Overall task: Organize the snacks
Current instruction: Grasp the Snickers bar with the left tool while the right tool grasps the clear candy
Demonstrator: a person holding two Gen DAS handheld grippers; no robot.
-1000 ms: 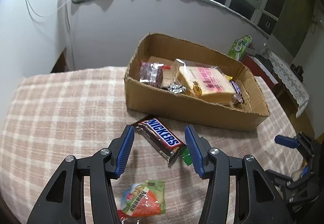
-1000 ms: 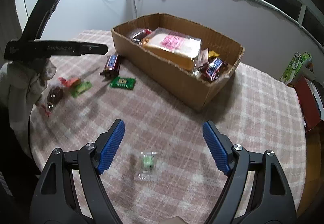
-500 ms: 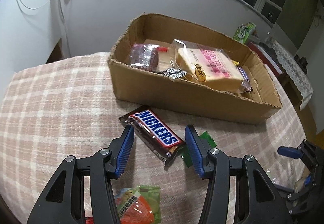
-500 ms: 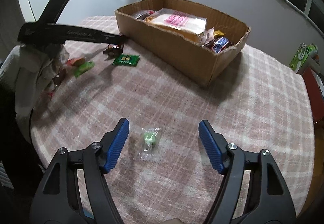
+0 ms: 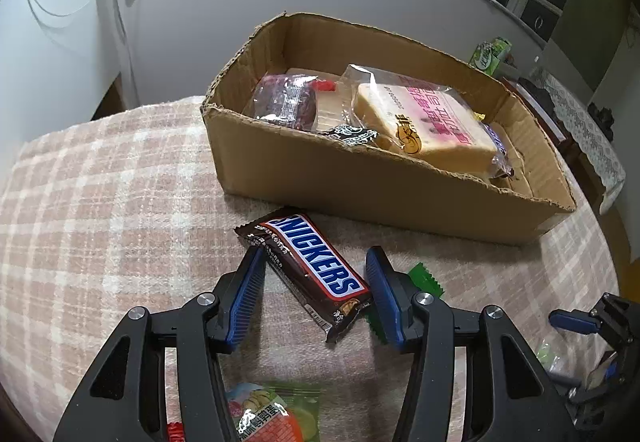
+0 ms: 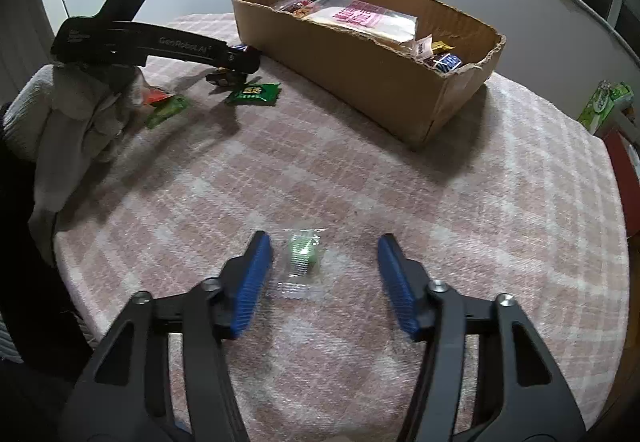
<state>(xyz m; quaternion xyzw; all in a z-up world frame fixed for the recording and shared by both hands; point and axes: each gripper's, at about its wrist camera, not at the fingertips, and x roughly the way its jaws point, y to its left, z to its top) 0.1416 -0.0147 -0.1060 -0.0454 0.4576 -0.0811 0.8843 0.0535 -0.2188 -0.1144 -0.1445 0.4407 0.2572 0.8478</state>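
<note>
A Snickers bar (image 5: 312,270) lies slantwise on the plaid tablecloth, between the fingers of my left gripper (image 5: 316,262). That gripper is open and its pads do not press the bar. My right gripper (image 6: 324,258) is low over a small green candy in a clear wrapper (image 6: 302,258). Its jaws are closing with the candy between them, nearer the left pad, and the pads are off it. The cardboard box (image 5: 360,194) behind holds a yellow cake packet (image 5: 424,122), a dark red packet (image 5: 288,102) and smaller sweets.
A green sachet (image 5: 424,278) lies just right of the left gripper, and an orange-green packet (image 5: 272,414) sits under it. A green carton (image 6: 604,102) stands beyond the table's right edge. A gloved hand (image 6: 80,114) holds the left gripper.
Both grippers have come down and forward. The Snickers bar now sits between the left fingers. The right jaws have narrowed around the green candy.
</note>
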